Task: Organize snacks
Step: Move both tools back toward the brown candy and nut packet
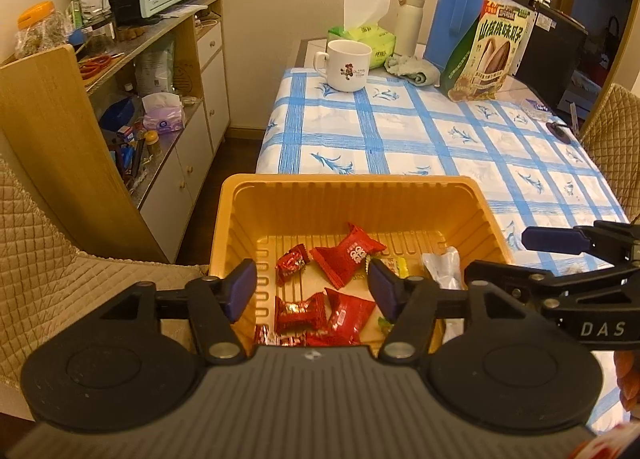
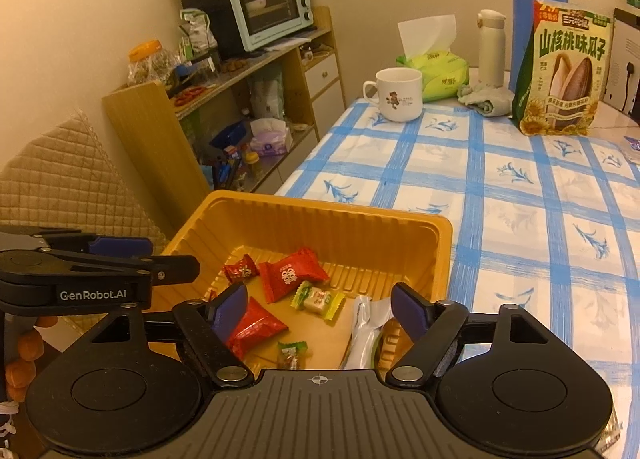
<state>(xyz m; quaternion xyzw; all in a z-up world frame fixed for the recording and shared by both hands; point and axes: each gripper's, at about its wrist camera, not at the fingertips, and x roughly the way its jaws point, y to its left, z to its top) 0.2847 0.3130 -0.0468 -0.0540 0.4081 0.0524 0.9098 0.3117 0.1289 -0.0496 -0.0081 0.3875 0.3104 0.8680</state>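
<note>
tray: orange tray (image 1: 352, 203) sits at the near left corner of the checked tablecloth (image 1: 460, 131); snacks are already inside it.
contents: red candy packets (image 1: 347, 255), a yellow-green wrapped candy (image 2: 318, 298), a clear white packet (image 2: 364, 329).
left gripper (image 1: 312, 291): jaws about half apart, nothing between the pads; it hangs over the near left part of the tray, above the red packets.
right gripper (image 2: 320, 309): jaws wide, empty; it hangs over the near right part of the tray, above the yellow-green candy and the clear packet.
key relation: the only large snack outside the tray is the sunflower seed bag (image 2: 564, 71), upright at the far right of the table, long axis vertical, well apart from both grippers. Right gripper is the nearer one, I judge.
next move: probably a far-right reach; the bag is wide, so grab it by an edge.
view diff: the left wrist view shows the red packets stacked at the near wall; the right wrist view shows a small green-wrapped candy (image 2: 291, 353) that the left view hides.
other: mug (image 1: 346, 65), tissue pack and blue flask (image 1: 460, 7) stand at the far end.
</note>
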